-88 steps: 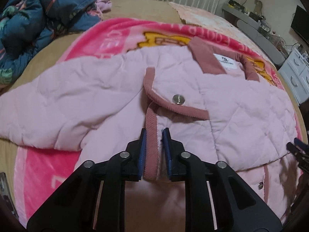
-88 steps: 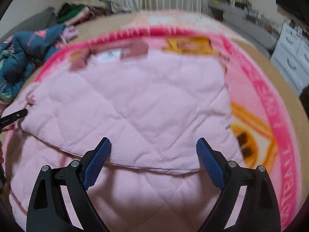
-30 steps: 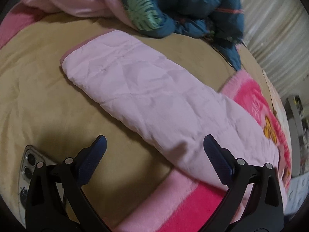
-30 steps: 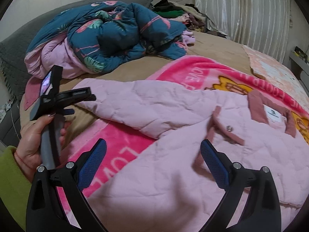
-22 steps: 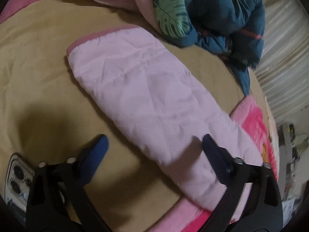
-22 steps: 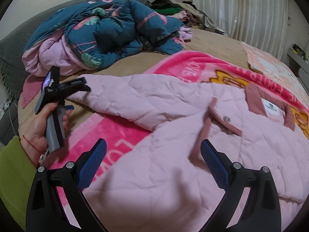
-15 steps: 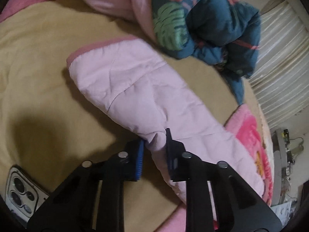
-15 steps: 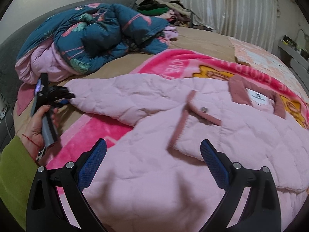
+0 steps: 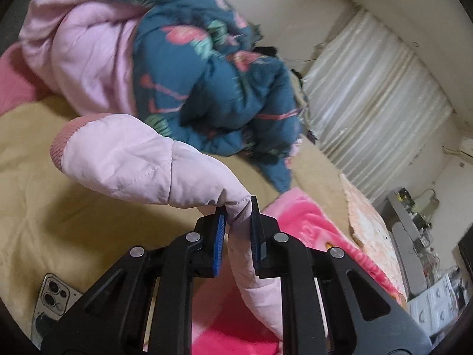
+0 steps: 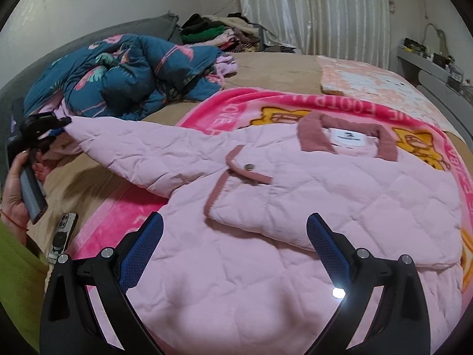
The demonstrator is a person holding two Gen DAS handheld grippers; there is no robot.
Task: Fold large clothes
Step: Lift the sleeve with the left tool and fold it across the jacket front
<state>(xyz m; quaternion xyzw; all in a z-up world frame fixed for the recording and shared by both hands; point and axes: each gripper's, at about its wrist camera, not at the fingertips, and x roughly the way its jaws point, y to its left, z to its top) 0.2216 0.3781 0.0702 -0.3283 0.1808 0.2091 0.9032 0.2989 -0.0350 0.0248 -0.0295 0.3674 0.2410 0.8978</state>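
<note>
A pale pink quilted jacket (image 10: 295, 207) with dusty-rose trim lies front up on a bright pink blanket (image 10: 224, 109) on the bed. Its right side is folded in across the chest. My left gripper (image 9: 238, 207) is shut on the jacket's left sleeve (image 9: 142, 165) and holds it lifted off the tan sheet, the ribbed cuff hanging to the left. In the right wrist view that left gripper (image 10: 63, 125) shows at far left, held in a hand, with the sleeve (image 10: 147, 153) stretched up to it. My right gripper (image 10: 233, 227) stands open above the jacket's lower front, touching nothing.
A crumpled teal floral duvet (image 10: 124, 74) with pink lining lies at the head of the bed. A phone (image 9: 51, 298) rests on the tan sheet (image 9: 88, 222) near the left edge. Stacked clothes (image 10: 218, 32) and curtains are behind; a desk and drawers stand at right.
My left gripper closed on the sleeve about midway along it and raised it off the sheet. My right gripper swung rightwards over the jacket body and stayed open.
</note>
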